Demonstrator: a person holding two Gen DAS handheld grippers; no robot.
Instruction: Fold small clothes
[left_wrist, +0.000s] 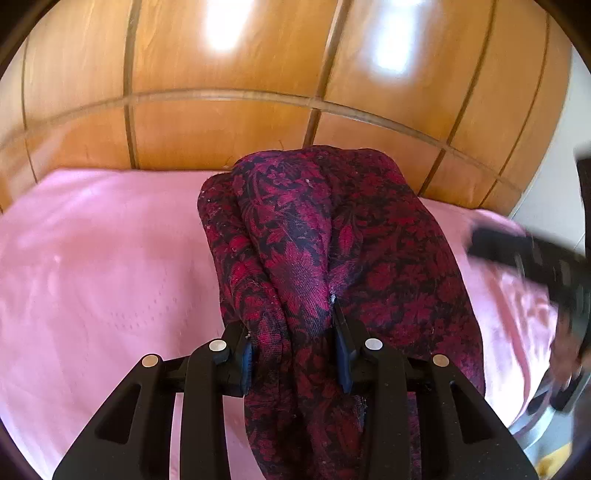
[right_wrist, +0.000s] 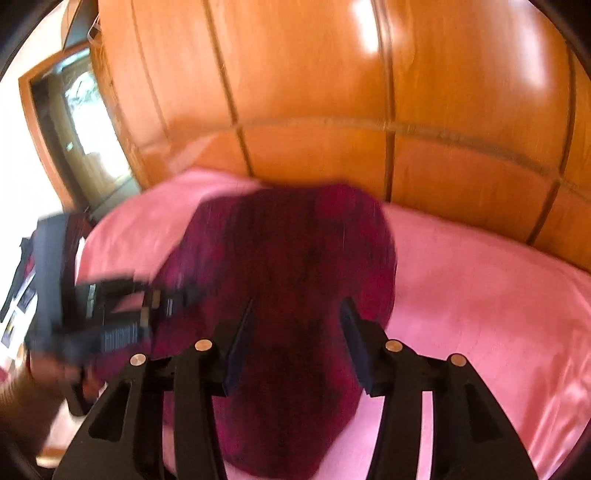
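Left gripper (left_wrist: 295, 354) clamped on a bunched fold of the red-and-black patterned garment (left_wrist: 332, 236), cloth heaped just ahead on the pink bedsheet (left_wrist: 92, 258). Right gripper (right_wrist: 295, 350) above it, jaws apart, empty. Mid-fold, seemingly; next, probably catching a free edge.

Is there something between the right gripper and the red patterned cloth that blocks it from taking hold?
Nothing visible blocks it. The right gripper is open, directly over the red patterned cloth on the pink sheet. The left gripper is off to one side, shut on a bunched part of the cloth. The right view is blurred.
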